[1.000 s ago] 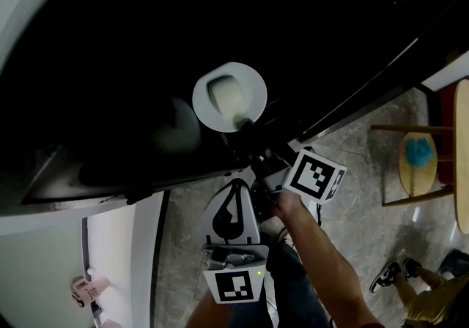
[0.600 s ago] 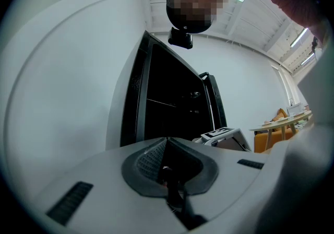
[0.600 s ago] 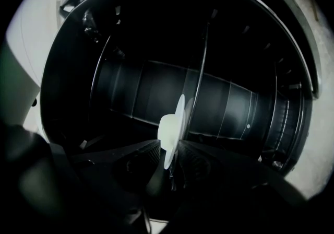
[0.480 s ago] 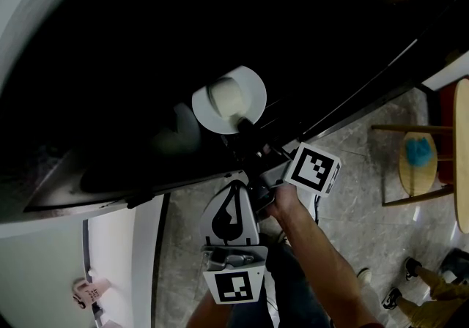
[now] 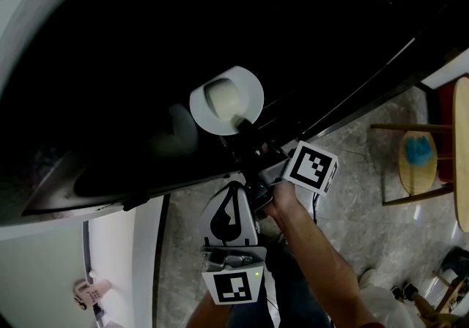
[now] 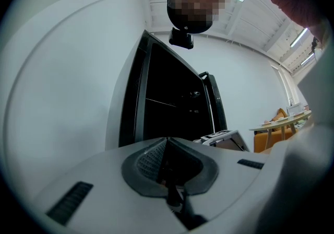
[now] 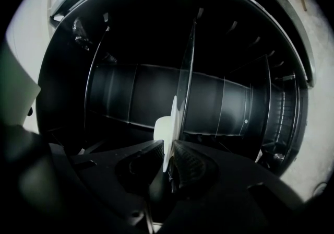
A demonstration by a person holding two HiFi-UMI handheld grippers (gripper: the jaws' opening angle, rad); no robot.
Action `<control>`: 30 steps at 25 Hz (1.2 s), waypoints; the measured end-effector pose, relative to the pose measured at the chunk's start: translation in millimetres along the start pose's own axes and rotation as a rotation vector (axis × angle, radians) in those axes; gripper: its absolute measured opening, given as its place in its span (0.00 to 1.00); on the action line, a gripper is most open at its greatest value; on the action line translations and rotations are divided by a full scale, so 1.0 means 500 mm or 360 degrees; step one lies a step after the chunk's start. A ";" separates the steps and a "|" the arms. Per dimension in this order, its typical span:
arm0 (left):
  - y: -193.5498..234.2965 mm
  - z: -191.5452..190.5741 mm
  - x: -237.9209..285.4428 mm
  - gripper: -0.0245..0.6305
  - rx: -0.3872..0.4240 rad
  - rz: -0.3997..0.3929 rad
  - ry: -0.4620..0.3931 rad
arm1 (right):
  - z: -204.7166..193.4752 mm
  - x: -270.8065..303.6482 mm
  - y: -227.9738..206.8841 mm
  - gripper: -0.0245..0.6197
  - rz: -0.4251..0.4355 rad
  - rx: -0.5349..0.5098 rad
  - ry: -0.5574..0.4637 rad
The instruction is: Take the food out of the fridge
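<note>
1. Food (image 5: pixel 221 97): 1 pale, rounded piece lying on a white plate (image 5: pixel 253 91). In the head view the plate shows against the dark opening of the fridge (image 5: pixel 146 34), just above the opening's lower edge. I cannot tell whether the plate rests on a shelf.

2. Right tongs (image 5: pixel 240 126): pinching the near rim of the plate. In the right gripper view the plate (image 7: pixel 169 122) appears edge-on as a thin white sliver, and the 2 ribbed jaws of my right tongs (image 7: pixel 168 157) press on it from either side. Behind it lies the black fridge cavity (image 7: pixel 130 92), with a glass shelf (image 7: pixel 186 71) seen edge-on.

3. Right hand (image 5: pixel 284 204): wrapped around the tongs' handle, beside its marker cube (image 5: pixel 311 167).

4. Left tongs (image 5: pixel 232 186): held low, outside the fridge, close below the right tongs. In the left gripper view the jaws of my left tongs (image 6: pixel 168 167) are pressed together with nothing between them. They point at the tall black fridge (image 6: pixel 167 102) and a white wall (image 6: pixel 62 71).

5. Surroundings: grey stone floor (image 5: pixel 352 202); a wooden chair (image 5: pixel 414 165) carrying a blue item (image 5: pixel 419 151), well apart to the right.
</note>
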State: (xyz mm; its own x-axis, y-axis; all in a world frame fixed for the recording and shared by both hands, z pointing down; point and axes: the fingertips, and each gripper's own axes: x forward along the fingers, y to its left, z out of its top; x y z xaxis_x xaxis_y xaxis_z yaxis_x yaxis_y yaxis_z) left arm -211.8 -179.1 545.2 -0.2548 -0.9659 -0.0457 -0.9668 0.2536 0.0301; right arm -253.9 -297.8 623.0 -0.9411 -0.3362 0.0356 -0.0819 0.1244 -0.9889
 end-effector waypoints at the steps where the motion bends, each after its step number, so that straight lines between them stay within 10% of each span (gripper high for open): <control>1: 0.000 0.000 -0.001 0.06 0.0003 -0.0001 0.0001 | 0.000 0.000 0.000 0.16 0.0001 0.0004 0.0001; 30: 0.019 0.010 -0.014 0.06 0.0019 0.0031 -0.0016 | 0.004 -0.004 -0.011 0.10 -0.0064 0.0092 -0.0055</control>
State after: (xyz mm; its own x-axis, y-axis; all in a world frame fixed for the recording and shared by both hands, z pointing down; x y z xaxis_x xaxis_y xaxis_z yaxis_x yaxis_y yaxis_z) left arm -219.3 -169.8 540.5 -0.2740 -0.9602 -0.0549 -0.9617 0.2733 0.0193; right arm -250.9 -299.8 628.0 -0.9254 -0.3722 0.0717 -0.0995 0.0560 -0.9935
